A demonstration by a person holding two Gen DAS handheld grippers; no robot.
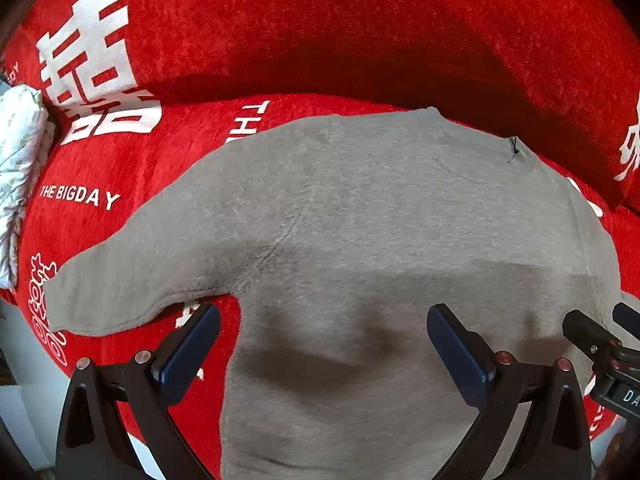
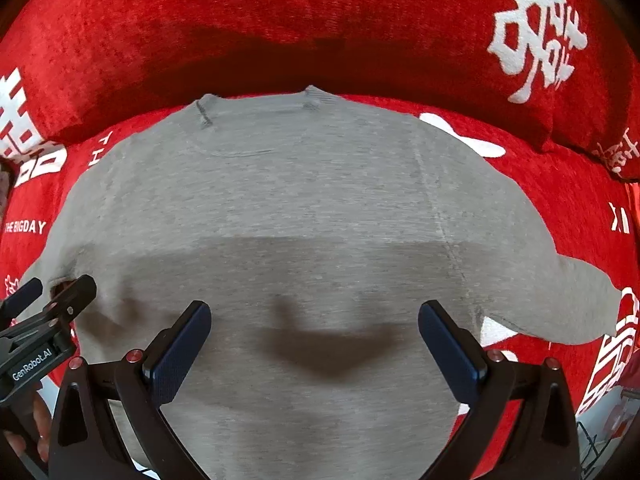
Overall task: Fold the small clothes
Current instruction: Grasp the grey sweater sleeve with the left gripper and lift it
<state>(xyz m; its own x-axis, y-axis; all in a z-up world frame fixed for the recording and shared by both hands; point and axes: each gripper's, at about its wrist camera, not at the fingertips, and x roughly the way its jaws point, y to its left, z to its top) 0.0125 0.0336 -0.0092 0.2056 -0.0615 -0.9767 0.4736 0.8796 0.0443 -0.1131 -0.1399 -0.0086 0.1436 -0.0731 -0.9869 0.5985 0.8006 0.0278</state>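
Note:
A small grey long-sleeved top (image 1: 360,220) lies flat on a red sofa seat, collar toward the backrest. It also shows in the right wrist view (image 2: 300,200). Its left sleeve (image 1: 120,280) stretches out to the left and its right sleeve (image 2: 560,300) to the right. My left gripper (image 1: 323,328) is open and empty, above the top's lower left body near the armpit. My right gripper (image 2: 315,324) is open and empty, above the lower middle of the top. Each gripper shows at the edge of the other's view, the right one (image 1: 600,344) and the left one (image 2: 52,312).
The red sofa seat (image 1: 140,168) carries white printed characters and the words "THE BIG DAY". The red backrest cushion (image 1: 360,40) rises right behind the collar. A white patterned cloth (image 1: 20,152) lies at the far left. The seat's front edge drops off at lower left.

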